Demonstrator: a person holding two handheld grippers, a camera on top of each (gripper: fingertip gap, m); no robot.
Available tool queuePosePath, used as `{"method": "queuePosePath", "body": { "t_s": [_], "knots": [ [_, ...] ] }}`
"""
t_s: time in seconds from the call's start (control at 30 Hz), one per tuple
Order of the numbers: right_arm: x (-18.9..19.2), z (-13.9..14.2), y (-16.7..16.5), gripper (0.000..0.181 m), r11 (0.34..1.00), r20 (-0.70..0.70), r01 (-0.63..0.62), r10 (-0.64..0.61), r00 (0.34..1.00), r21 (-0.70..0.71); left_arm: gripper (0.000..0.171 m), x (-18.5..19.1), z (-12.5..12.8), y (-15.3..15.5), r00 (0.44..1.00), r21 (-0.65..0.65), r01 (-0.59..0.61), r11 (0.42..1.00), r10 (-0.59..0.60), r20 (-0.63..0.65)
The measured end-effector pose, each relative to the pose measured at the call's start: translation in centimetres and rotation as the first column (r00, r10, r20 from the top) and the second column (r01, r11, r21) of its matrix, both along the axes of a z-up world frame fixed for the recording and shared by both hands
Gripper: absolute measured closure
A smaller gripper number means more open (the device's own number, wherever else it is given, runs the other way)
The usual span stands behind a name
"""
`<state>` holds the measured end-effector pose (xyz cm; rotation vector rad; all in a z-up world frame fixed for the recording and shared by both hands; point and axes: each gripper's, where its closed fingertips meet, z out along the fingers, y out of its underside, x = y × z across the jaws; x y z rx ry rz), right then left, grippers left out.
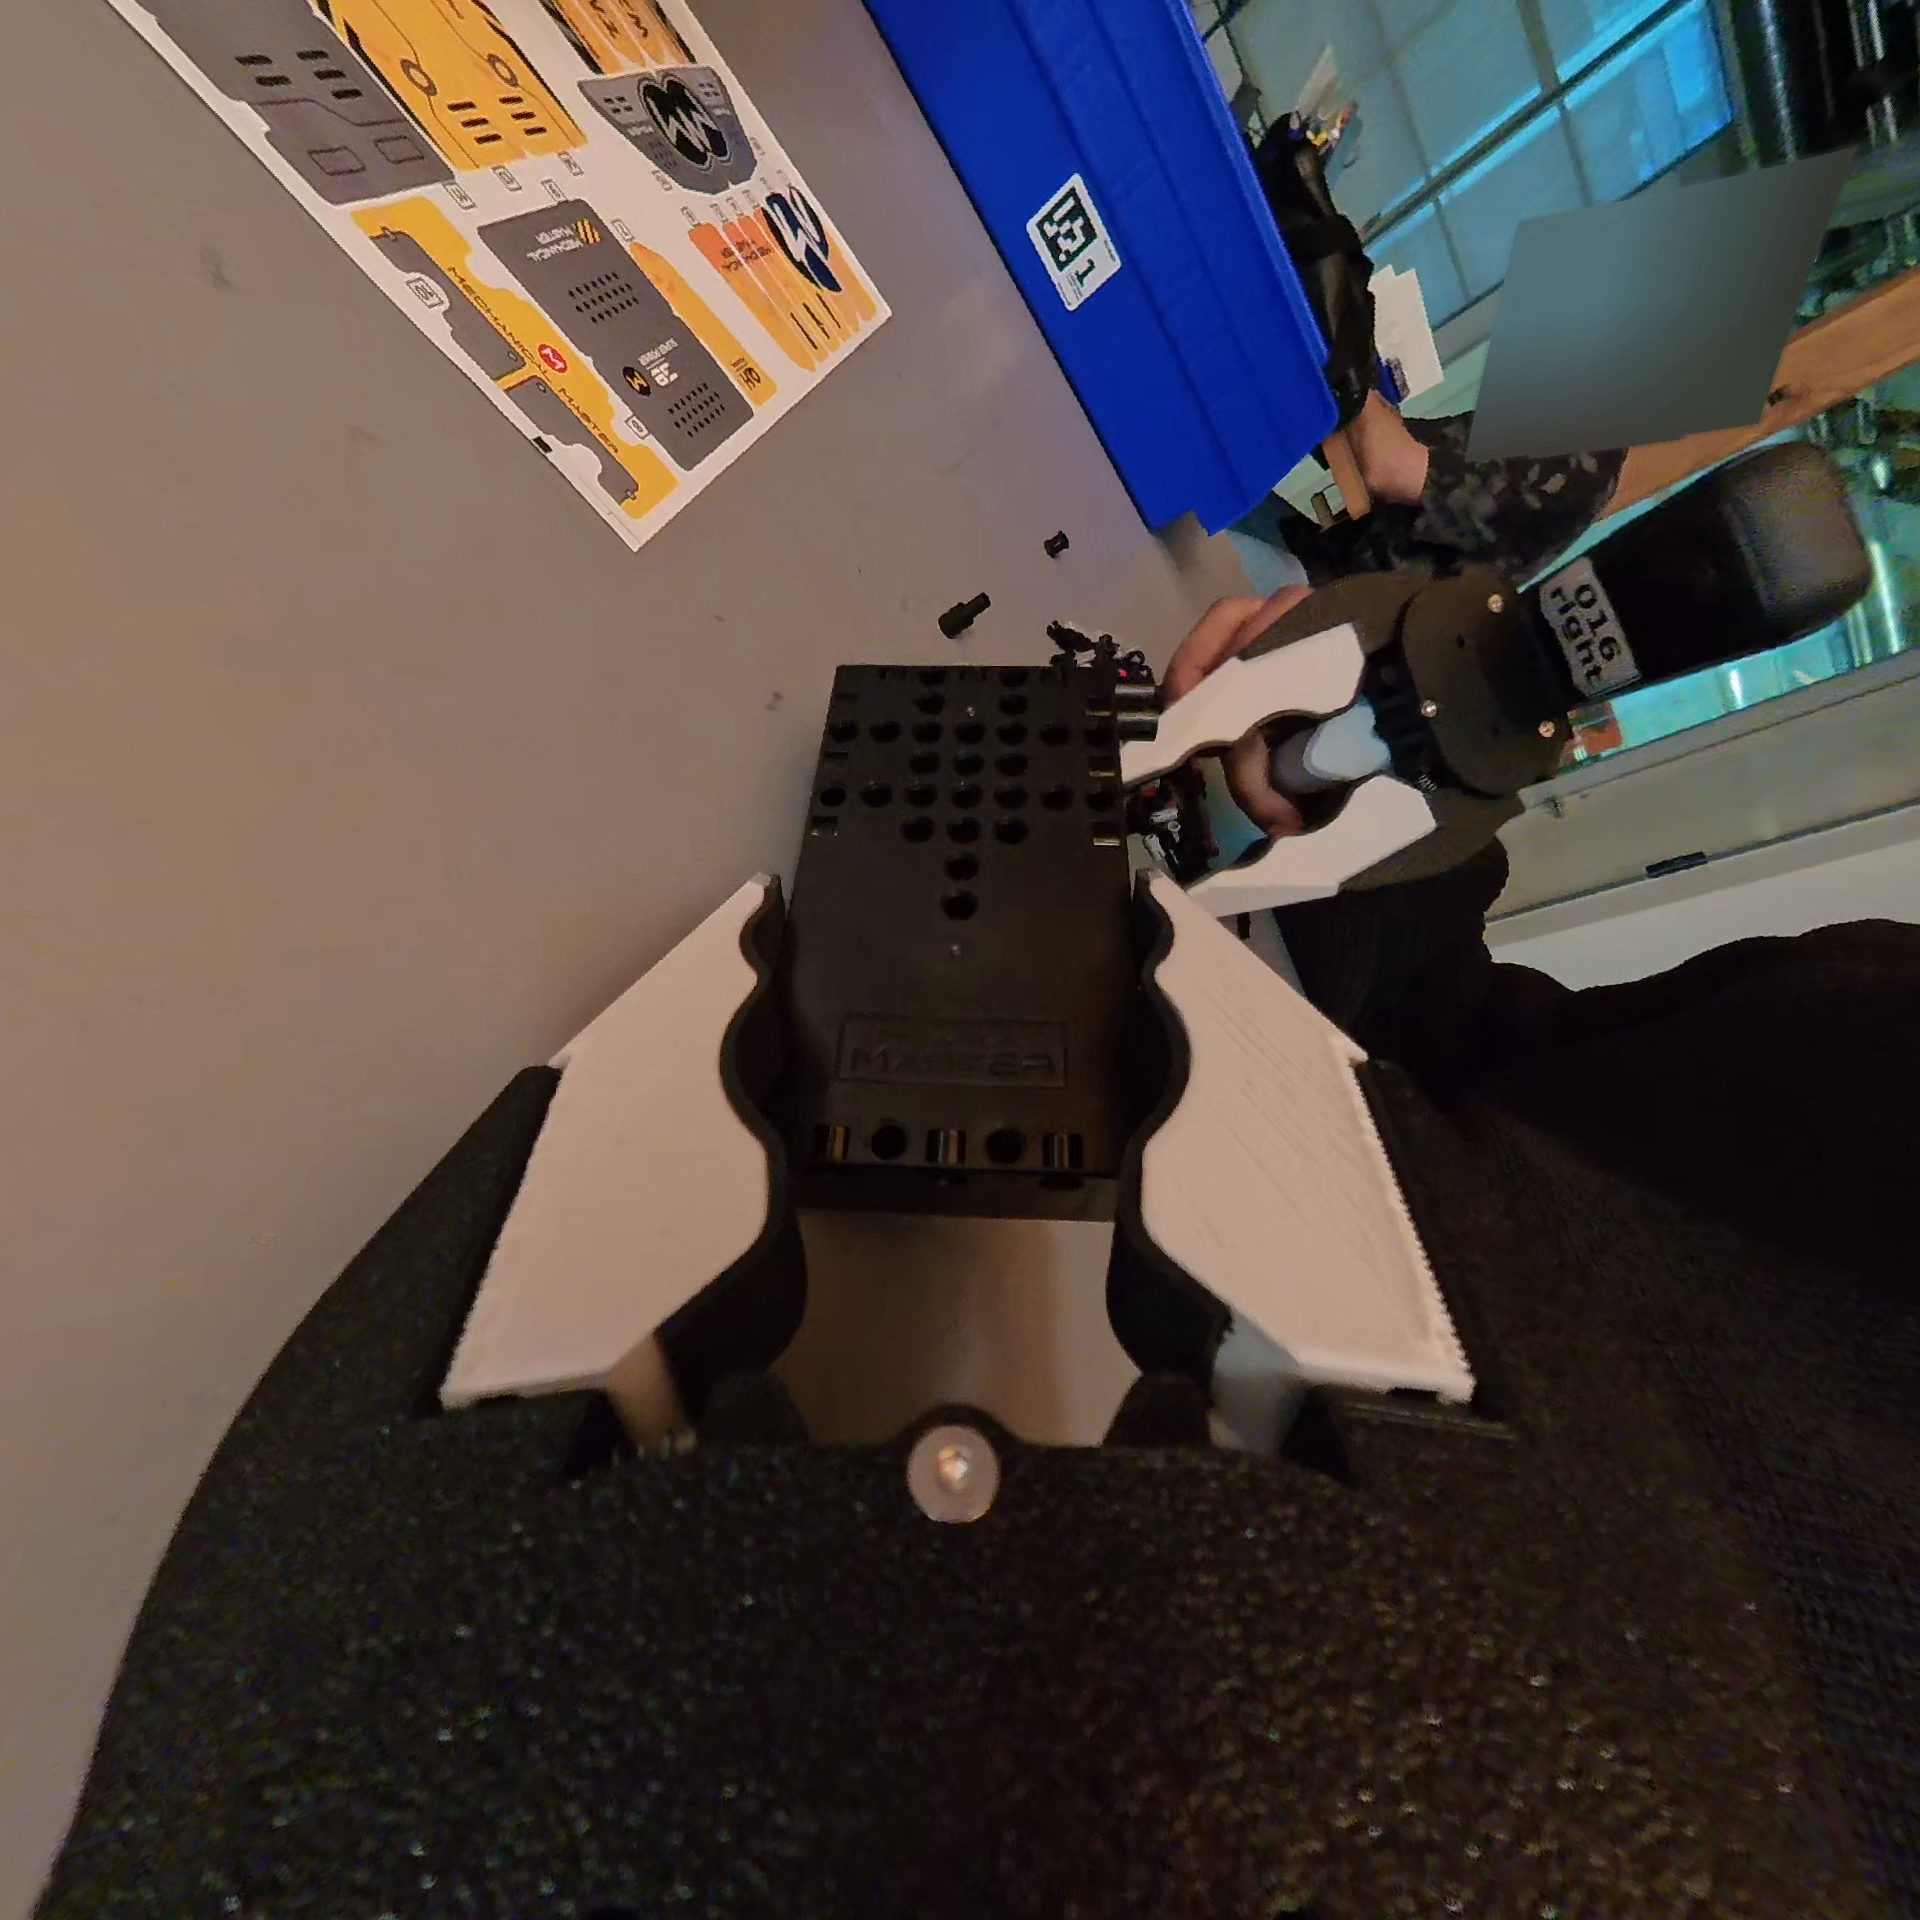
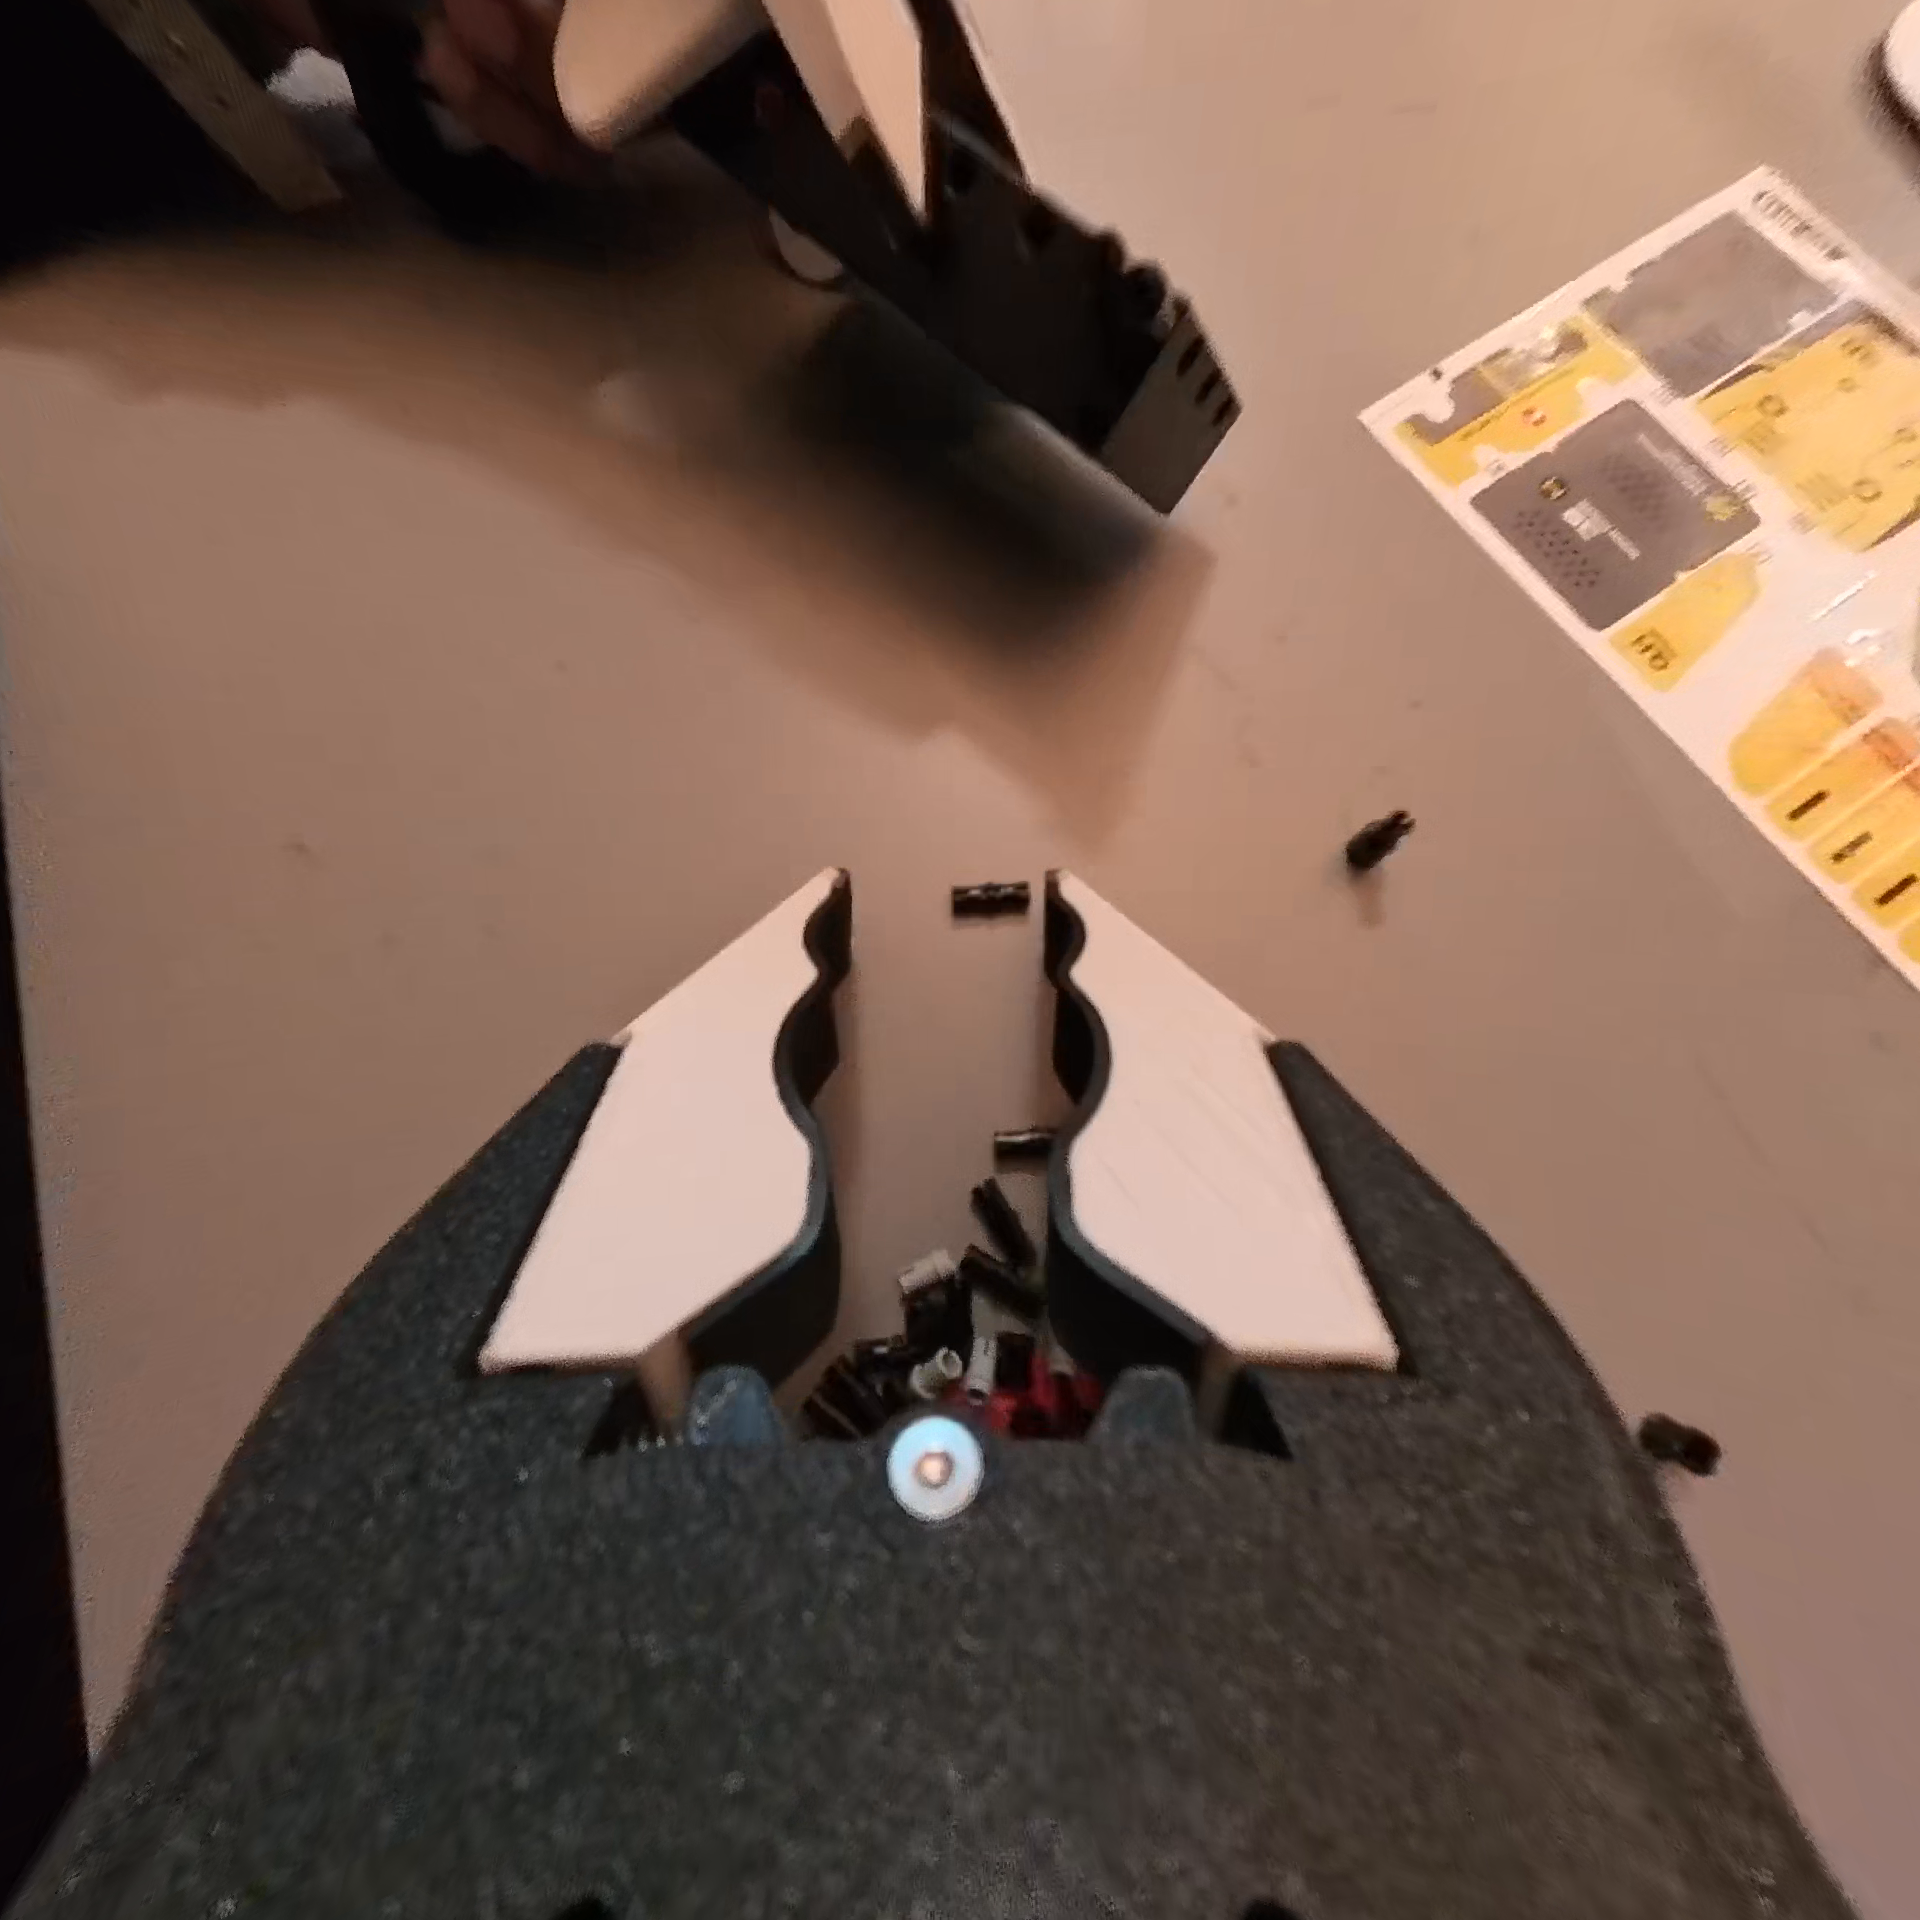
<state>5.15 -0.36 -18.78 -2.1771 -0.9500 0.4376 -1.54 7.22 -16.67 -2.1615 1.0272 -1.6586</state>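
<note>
My left gripper (image 1: 956, 888) is shut on a black perforated box (image 1: 966, 997), gripping its two long sides; the box's far end rests by the grey table (image 1: 260, 831). My right gripper (image 2: 945, 883) is open, low over the table. A small black pin (image 2: 989, 900) lies between its fingertips, with a gap on either side. A pile of small black, red and white pins (image 2: 956, 1340) lies under its jaws. In the left wrist view the right gripper (image 1: 1164, 831) sits just right of the box's far end. The box (image 2: 1101, 343) shows blurred in the right wrist view.
A yellow and grey sticker sheet (image 1: 520, 229) lies on the table, also in the right wrist view (image 2: 1714, 582). A blue bin (image 1: 1122, 229) stands at the back. Loose black pins (image 1: 964, 613) (image 2: 1377, 836) (image 2: 1673, 1444) are scattered about. A person's hand (image 1: 1226, 634) holds the right gripper. The grippers' ends are close to 11 centimetres from one another.
</note>
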Motion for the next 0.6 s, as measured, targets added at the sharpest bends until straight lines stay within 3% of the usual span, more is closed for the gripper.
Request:
{"method": "queuePosePath", "body": {
  "t_s": [0.1, 0.3, 0.6],
  "knots": [
    [-0.1, -1.1, -0.6, 0.144, 0.999, 0.050, -0.023, 0.025, 0.998, -0.038, 0.106, 0.0, 0.0, 0.0, 1.000, -0.007, 0.000, 1.000, 0.000, 0.005],
    [-0.9, -1.0, -2.0, 0.144, 0.992, 0.003, -0.079, 0.080, 0.997, -0.099, 0.106, -0.1, 0.1, 0.1, 1.000, -0.030, 0.000, 1.000, 0.000, 0.018],
    [-3.0, -0.5, -5.4, 0.159, 0.948, -0.071, -0.290, 0.282, 0.957, -0.133, 0.106, -0.1, 0.2, 0.1, 1.000, -0.039, 0.001, 0.999, 0.000, 0.022]
  ]
}}
